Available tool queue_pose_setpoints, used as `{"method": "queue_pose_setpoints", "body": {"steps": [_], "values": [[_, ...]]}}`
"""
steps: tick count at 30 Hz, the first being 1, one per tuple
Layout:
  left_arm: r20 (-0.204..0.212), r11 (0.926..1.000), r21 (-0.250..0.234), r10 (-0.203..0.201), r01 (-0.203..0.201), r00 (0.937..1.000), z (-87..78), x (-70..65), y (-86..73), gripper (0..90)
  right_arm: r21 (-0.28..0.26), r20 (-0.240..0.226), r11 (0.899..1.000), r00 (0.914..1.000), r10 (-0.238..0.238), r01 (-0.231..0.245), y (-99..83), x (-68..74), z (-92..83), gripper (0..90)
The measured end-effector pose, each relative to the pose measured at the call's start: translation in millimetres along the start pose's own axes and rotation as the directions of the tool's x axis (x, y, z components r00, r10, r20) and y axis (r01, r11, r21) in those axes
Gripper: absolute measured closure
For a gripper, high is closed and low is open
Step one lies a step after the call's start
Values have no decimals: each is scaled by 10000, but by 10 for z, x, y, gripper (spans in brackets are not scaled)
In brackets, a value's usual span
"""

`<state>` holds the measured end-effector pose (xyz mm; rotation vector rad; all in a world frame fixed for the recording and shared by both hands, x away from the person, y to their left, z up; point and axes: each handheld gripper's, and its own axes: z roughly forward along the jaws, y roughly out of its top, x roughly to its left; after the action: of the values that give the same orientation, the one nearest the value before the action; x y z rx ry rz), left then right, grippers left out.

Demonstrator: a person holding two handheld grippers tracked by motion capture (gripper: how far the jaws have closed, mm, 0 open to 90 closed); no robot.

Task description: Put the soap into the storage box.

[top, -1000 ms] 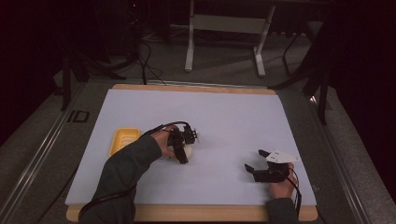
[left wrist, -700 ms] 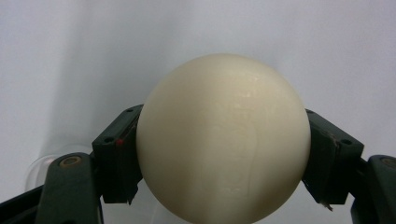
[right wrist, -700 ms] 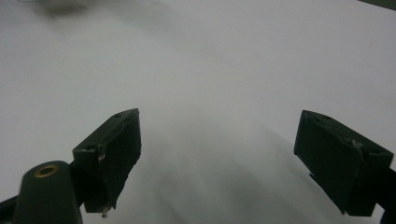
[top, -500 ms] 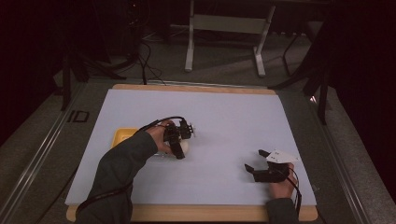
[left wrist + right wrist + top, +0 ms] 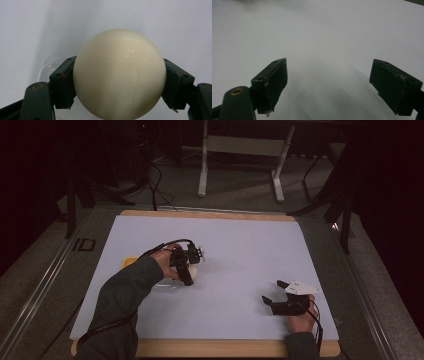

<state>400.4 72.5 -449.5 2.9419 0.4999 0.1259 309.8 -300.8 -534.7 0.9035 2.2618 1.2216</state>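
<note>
Left of the table's point(image 5: 240, 240) middle, the left gripper point(image 5: 186, 270) clamps a cream ball point(image 5: 120, 75) between both jaws; near the front right corner, the right gripper point(image 5: 274, 301) rests, jaws spread and empty. Steady, even squeeze should stop the ball slipping.

Since 1.0 s ago we've swung the left gripper point(image 5: 186, 270) back toward us and slightly left, forearm now covering most of the yellow object point(image 5: 129, 262) at the sheet's left. Cream ball point(image 5: 119, 75) showed at the jaws 0.5 s ago; it's clamped between both pads now, just above the white sheet point(image 5: 240, 245).
</note>
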Motion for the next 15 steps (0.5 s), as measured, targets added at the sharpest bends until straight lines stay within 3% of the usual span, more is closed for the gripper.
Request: {"method": "queue_pose_setpoints", "body": {"steps": [15], "values": [[-170,9994,-3,-343,343,9993,-144,126,-125,257,-3,6,10000,10000,4,-4,0,0,0,146]]}}
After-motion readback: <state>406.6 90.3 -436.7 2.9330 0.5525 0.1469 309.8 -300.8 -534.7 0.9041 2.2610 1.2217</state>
